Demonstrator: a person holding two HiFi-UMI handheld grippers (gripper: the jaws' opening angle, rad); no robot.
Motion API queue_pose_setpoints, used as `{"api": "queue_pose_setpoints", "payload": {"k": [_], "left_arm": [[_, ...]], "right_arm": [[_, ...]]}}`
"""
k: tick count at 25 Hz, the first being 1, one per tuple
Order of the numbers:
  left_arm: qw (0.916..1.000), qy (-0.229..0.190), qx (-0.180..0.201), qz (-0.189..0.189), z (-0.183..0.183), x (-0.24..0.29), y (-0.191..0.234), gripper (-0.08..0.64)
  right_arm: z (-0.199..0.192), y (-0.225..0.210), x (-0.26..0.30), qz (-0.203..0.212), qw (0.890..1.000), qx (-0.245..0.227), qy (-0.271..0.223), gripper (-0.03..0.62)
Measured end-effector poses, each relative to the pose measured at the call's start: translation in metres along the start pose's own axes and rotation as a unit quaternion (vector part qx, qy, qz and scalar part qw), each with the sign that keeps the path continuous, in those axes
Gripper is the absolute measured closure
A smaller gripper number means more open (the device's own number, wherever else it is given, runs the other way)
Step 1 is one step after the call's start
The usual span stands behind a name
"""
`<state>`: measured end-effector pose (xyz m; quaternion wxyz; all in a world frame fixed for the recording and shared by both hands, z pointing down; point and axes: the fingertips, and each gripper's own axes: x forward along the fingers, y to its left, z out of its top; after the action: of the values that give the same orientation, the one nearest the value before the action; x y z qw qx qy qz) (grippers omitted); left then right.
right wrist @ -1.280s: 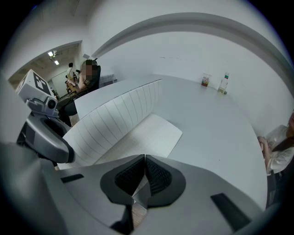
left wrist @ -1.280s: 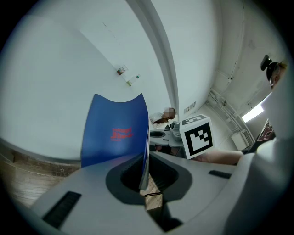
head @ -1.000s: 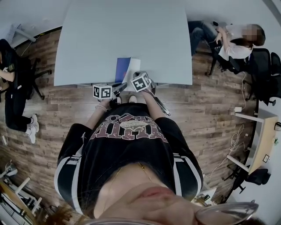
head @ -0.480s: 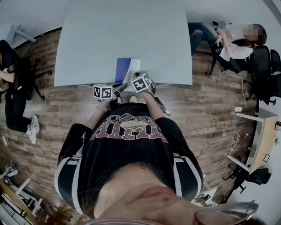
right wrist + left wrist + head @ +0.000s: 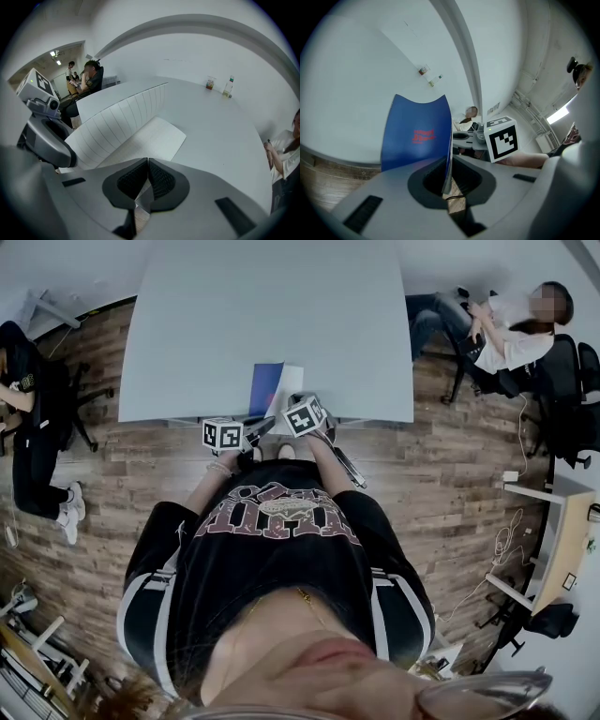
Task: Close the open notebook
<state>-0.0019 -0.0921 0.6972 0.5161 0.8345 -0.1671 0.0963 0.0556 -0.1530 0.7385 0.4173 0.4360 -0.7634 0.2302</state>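
The notebook lies open at the near edge of the grey table (image 5: pixel 281 315). Its blue cover (image 5: pixel 417 136) stands lifted upright, and my left gripper (image 5: pixel 446 180) is shut on that cover's lower edge. In the head view the blue cover (image 5: pixel 265 385) sits left of the white page (image 5: pixel 287 381). The lined inner side of the cover (image 5: pixel 117 122) curves up at the left of the right gripper view, beside the flat white page (image 5: pixel 152 138). My right gripper (image 5: pixel 147 176) is shut, pads together, tips down at the near edge of that flat page. Whether it pinches the page is unclear.
Two small bottles (image 5: pixel 228 86) stand far off on the table. A person sits on a chair at the back right (image 5: pixel 511 329), and another stands at the left (image 5: pixel 28 427). Wooden floor (image 5: pixel 450 456) runs along the table's near edge.
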Motion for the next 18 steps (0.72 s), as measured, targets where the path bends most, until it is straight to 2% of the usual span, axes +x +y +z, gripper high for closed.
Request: {"api": "queue_pose_setpoints", "payload": {"k": [18], "left_arm": [[0.9999, 0.002, 0.005, 0.011, 0.0006, 0.0017, 0.0001, 0.506]], "right_arm": [[0.0017, -0.0005, -0.0011, -0.002, 1.000, -0.010, -0.005, 0.572]]}}
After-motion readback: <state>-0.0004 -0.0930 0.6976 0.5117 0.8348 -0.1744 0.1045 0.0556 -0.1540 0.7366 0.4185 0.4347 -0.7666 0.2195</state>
